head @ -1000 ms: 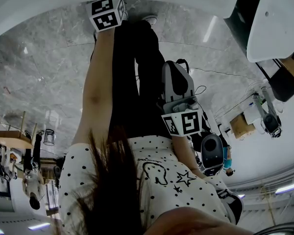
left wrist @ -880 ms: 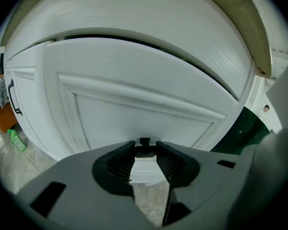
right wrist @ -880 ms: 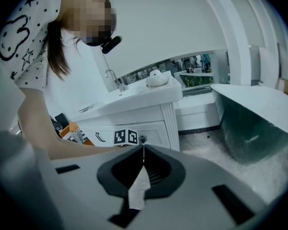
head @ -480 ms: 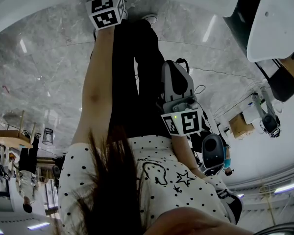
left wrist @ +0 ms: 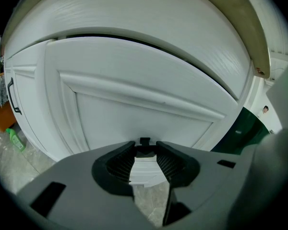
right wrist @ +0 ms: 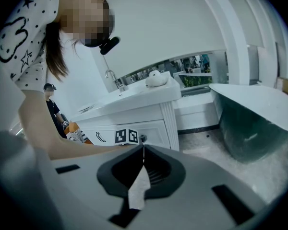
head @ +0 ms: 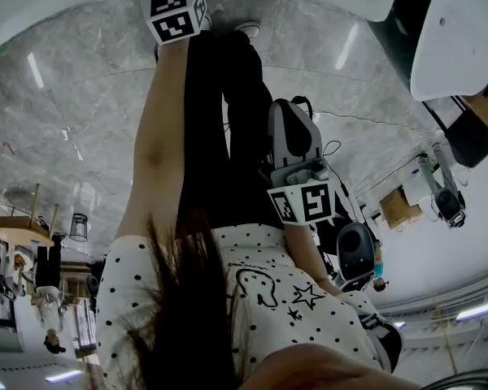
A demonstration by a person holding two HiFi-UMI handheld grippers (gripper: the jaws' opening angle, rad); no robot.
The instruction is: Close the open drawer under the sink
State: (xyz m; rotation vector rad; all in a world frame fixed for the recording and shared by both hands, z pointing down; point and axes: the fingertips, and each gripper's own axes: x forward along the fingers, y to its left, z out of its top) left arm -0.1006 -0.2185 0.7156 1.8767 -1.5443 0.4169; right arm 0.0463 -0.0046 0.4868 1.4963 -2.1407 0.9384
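At the vanity, the left gripper (left wrist: 145, 150) aims its jaws, slightly spread and holding nothing, squarely at the white drawer front (left wrist: 134, 95) at 12 o'clock, apparently to push with the tips. A dark gap along the panel's top edge suggests the drawer is not yet home. A green bottle (left wrist: 14, 139) sits on the floor at 8 o'clock. The right gripper (right wrist: 143, 150), jaws pressed together and empty, hangs by the person's side, seemingly unneeded, with the bathtub (right wrist: 252, 123) at its 3 o'clock.
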